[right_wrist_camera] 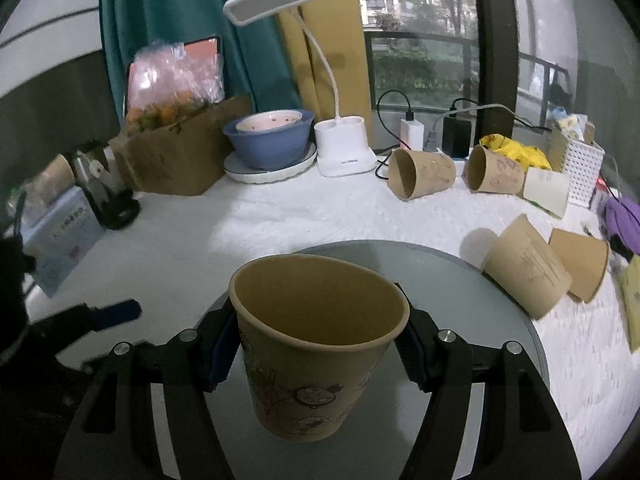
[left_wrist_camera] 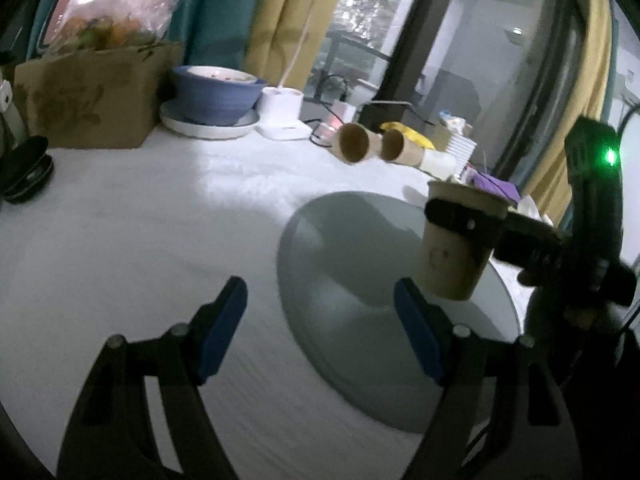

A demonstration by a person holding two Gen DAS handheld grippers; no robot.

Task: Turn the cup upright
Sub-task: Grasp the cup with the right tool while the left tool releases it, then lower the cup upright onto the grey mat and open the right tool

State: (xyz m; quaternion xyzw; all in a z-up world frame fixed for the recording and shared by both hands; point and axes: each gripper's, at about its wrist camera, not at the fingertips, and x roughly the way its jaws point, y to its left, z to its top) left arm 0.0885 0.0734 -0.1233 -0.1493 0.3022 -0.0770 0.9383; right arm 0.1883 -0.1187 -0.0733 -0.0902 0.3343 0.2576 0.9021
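Note:
My right gripper point(right_wrist_camera: 316, 348) is shut on a brown paper cup point(right_wrist_camera: 316, 344) with cartoon print, held upright with its mouth up, just above a round grey tray point(right_wrist_camera: 500, 312). In the left wrist view the same cup point(left_wrist_camera: 456, 248) hangs over the tray point(left_wrist_camera: 340, 280) in the right gripper point(left_wrist_camera: 466, 216). My left gripper point(left_wrist_camera: 320, 328) is open and empty, low over the tray's near left edge.
Two paper cups point(right_wrist_camera: 420, 172) point(right_wrist_camera: 496, 172) lie on their sides at the back, two more point(right_wrist_camera: 528, 268) point(right_wrist_camera: 580, 264) lie right of the tray. A blue bowl point(right_wrist_camera: 268, 140), white lamp base point(right_wrist_camera: 344, 148), cardboard box point(right_wrist_camera: 180, 156) and white basket point(right_wrist_camera: 580, 168) line the back.

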